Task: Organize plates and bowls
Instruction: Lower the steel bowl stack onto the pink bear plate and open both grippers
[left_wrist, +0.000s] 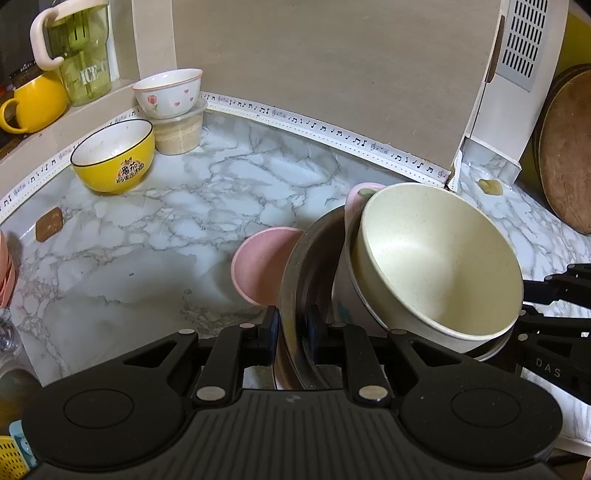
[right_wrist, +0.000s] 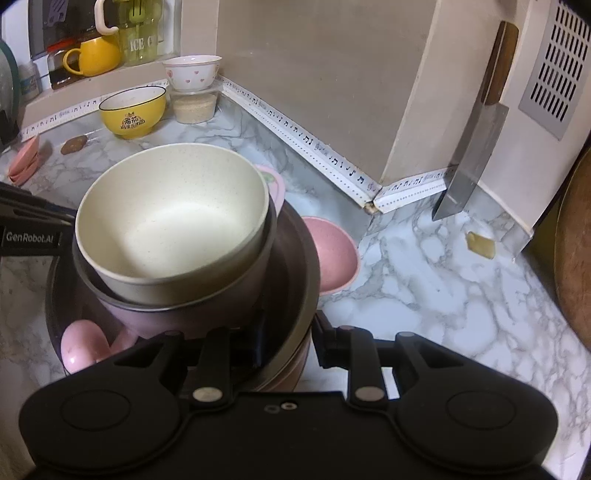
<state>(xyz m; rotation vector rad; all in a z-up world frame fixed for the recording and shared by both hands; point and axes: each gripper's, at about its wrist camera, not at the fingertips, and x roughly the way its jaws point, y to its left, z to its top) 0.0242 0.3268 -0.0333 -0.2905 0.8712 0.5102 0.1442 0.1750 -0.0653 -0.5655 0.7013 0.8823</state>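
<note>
A cream bowl sits nested in a pale pink-grey bowl, inside a dark wide bowl. My left gripper is shut on the dark bowl's rim, one finger either side. My right gripper is shut on the same bowl's opposite rim. A pink bowl lies on the marble counter just behind the stack. A pink spoon-like piece rests inside the dark bowl.
A yellow bowl and a white heart-patterned bowl on a lidded tub stand at the back left. Pink plates lie at the far left. A cleaver leans at the right wall. A wooden board stands at the right.
</note>
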